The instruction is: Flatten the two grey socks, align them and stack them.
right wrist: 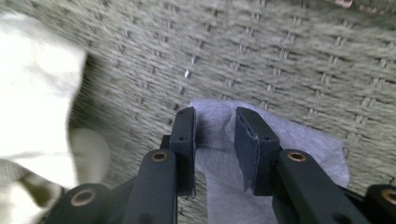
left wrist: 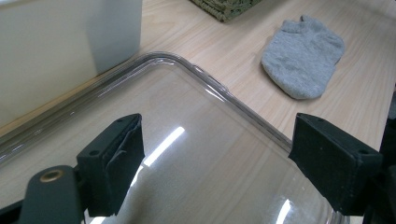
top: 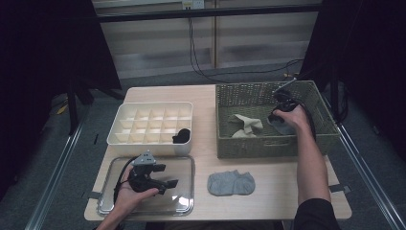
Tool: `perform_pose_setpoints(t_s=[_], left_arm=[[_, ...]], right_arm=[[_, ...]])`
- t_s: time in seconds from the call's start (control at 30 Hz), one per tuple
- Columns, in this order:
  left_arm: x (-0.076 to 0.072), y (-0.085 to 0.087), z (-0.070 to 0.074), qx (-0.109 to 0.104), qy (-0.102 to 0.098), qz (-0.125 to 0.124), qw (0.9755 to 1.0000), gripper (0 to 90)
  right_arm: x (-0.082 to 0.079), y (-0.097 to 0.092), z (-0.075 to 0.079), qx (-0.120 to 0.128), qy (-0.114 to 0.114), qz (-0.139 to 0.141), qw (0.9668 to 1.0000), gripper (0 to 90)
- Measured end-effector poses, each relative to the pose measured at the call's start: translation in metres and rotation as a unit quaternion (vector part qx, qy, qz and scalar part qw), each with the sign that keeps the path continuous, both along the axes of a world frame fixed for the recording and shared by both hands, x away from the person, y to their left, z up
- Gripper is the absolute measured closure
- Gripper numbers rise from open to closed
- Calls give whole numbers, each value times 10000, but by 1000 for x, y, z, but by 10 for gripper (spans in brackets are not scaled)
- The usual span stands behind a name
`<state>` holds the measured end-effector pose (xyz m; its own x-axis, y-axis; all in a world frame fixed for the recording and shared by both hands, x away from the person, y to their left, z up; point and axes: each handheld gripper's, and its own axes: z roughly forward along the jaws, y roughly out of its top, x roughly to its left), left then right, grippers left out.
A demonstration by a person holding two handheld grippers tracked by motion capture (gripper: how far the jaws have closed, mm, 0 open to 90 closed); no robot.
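Observation:
My right gripper [top: 281, 115] [right wrist: 215, 135] reaches down into the woven basket [top: 268, 148]. Its jaws stand a little apart over a grey sock [top: 283, 127] [right wrist: 308, 149] on the basket floor. Sock fabric shows in the gap, and the pads do not press on it. A beige sock [top: 246, 125] [right wrist: 32, 102] lies to the left of it in the basket. My left gripper [top: 168, 175] [left wrist: 217, 158] hovers open over a clear plastic lid [top: 186, 160] [left wrist: 210, 79], with nothing between its jaws. Another grey sock [top: 231, 183] [left wrist: 303, 58] lies flat on the table in front of the basket.
A white divided box [top: 148, 143] stands behind the clear lid, with a black sock [top: 182, 135] in its front right compartment. The wooden table [top: 206, 120] ends close behind the box and the basket. Black cables hang down beyond its far edge.

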<state>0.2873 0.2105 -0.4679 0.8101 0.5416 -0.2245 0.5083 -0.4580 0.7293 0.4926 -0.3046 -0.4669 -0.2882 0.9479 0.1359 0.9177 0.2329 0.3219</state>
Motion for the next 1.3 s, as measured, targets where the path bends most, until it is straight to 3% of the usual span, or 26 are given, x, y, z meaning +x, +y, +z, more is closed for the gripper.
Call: perform_pose_setpoints(t_s=[0.13, 0.23, 0.37, 0.67, 0.9, 1.13, 1.3], left_arm=[[-1, 0, -1, 9, -5, -11, 10000, 171], [-1, -1, -1, 2, -9, -21, 10000, 172], [2, -5, -1, -20, -21, 14, 10000, 172], [8, -9, 2, -78, -88, 59, 9999, 172], [13, -19, 0, -64, -96, -46, 9999, 172], [11, -22, 3, -84, -152, -129, 9998, 172], [11, -24, 5, -110, -249, -132, 9995, 172]], right_arm=[[1, 4, -3, -103, 106, 74, 9999, 742], [1, 6, -3, -126, 155, 121, 9997, 838], [0, 3, 4, -39, -74, 74, 9999, 896], [-6, 0, 21, 581, -645, 19, 9962, 898], [-15, -3, 38, 1095, -1101, 30, 9879, 898], [-28, -4, 49, 1425, -1420, 101, 9795, 898], [-37, -3, 60, 1481, -1663, 109, 9748, 898]])
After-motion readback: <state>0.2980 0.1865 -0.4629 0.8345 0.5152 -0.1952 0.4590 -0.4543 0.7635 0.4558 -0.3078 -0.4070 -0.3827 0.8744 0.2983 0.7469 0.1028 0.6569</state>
